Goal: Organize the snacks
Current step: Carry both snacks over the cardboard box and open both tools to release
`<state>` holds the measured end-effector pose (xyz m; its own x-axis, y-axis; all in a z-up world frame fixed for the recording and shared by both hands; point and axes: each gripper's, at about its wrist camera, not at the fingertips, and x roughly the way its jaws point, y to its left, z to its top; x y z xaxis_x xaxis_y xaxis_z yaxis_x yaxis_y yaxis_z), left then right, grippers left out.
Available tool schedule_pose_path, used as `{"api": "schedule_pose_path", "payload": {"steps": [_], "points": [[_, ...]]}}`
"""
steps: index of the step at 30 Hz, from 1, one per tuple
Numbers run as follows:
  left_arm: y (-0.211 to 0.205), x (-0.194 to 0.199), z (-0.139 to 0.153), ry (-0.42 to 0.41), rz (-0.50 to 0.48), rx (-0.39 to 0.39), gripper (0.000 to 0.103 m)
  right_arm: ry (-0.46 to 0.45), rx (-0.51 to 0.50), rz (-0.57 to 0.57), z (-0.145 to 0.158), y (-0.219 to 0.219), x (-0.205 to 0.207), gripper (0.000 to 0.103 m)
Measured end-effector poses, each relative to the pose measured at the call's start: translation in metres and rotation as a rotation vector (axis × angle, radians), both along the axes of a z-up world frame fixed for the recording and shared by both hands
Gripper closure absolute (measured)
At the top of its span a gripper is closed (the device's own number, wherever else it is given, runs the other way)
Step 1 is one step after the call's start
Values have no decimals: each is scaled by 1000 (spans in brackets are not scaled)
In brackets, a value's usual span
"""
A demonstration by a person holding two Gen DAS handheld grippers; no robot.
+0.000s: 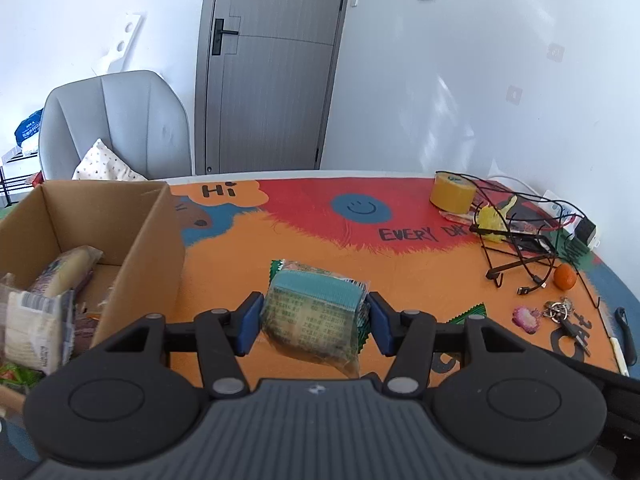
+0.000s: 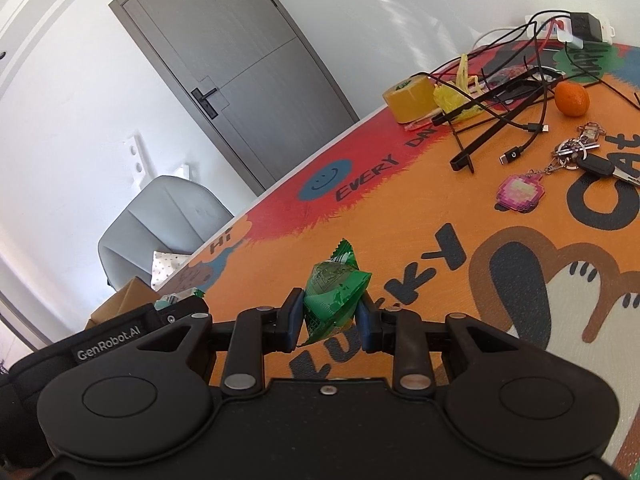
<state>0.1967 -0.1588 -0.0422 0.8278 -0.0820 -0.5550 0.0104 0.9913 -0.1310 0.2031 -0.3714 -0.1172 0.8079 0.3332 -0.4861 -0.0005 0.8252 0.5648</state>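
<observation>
cardboard box [image 1: 132, 236], brown and open-topped, stands on the colourful cartoon-print table mat [image 1: 320, 256] and serves as the landmark. inside the cardboard box lie several wrapped snack packs [image 1: 48, 300], one pale and one with a barcode. just right of the cardboard box, above the mat, the left gripper [image 1: 314, 322] clamps a clear plastic snack packet with green print and a teal band [image 1: 316, 316] between its blue pads. further right of the cardboard box, the right gripper [image 2: 329, 314] pinches a crumpled bright green snack wrapper [image 2: 334, 298] lifted off the mat. far right of the cardboard box sit a yellow tape roll [image 1: 452, 193], a small orange fruit [image 1: 565, 277], tangled black cables [image 1: 520, 232] and a bunch of keys with a pink charm [image 1: 560, 316].
</observation>
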Motion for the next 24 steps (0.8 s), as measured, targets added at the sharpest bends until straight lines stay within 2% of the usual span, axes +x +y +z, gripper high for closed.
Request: {"api": "schedule_pose_path", "payload": {"steps": [12, 24], "points": [[33, -35, 24, -55, 65, -34, 48, -57, -13, 44, 20, 22, -18, 74], [75, -47, 39, -85, 128, -58, 48, -99, -44, 112, 41, 62, -22, 74]]}}
